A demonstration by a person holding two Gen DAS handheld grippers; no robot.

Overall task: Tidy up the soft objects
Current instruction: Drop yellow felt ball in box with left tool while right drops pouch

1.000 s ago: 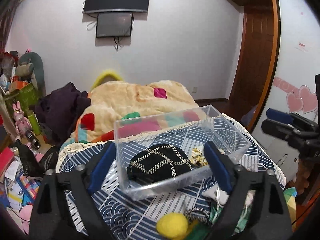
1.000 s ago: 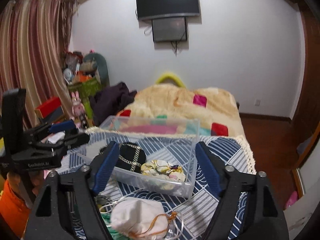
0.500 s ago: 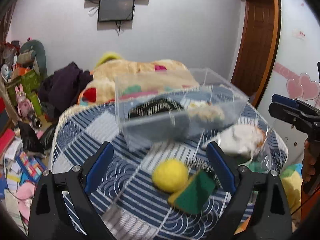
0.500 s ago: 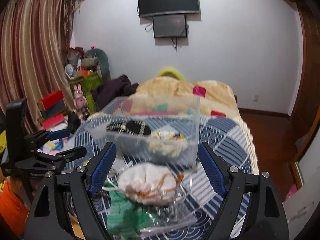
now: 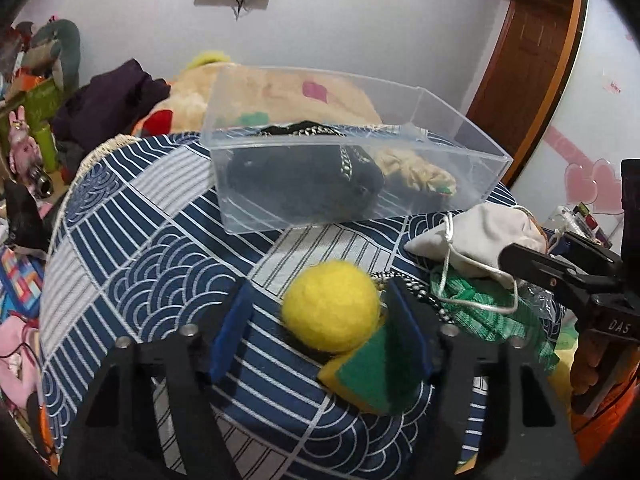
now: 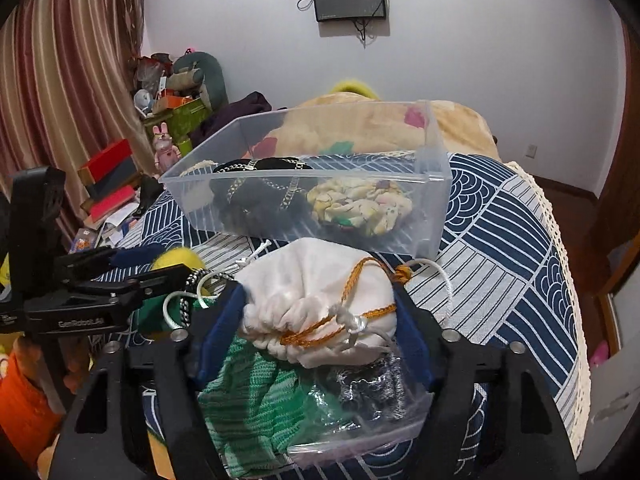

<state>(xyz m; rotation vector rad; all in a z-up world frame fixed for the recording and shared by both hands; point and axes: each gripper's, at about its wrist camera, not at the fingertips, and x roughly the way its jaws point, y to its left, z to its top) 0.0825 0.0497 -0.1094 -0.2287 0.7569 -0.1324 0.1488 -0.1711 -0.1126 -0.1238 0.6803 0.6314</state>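
A clear plastic bin (image 5: 440, 108) (image 6: 434, 200) stands on the blue-and-white patterned cloth (image 5: 132, 248); inside lie a black pouch with a chain (image 5: 304, 184) (image 6: 256, 196) and a cream floral scrunchie (image 5: 416, 172) (image 6: 360, 206). My left gripper (image 5: 320, 320) is open around a yellow felt ball (image 5: 332, 306), its right finger against a green-and-yellow sponge (image 5: 372, 372). My right gripper (image 6: 320, 320) is open around a white drawstring pouch (image 6: 320, 300) (image 5: 480, 236), its pads (image 6: 412, 344) close beside the pouch. Green knit cloth (image 6: 256, 400) (image 5: 476, 304) lies beneath.
A clear zip bag (image 6: 368, 400) with a dark lacy item sits under the pouch. Behind the bin lies a beige blanket (image 5: 280, 88). Clutter and toys (image 6: 172, 128) stand at the left, a wooden door (image 5: 528, 52) at the right. The cloth edge drops off at right (image 6: 560, 280).
Both grippers have dropped and moved forward toward the near items. The left now straddles the yellow ball, the right straddles the white pouch; both jaws have narrowed.
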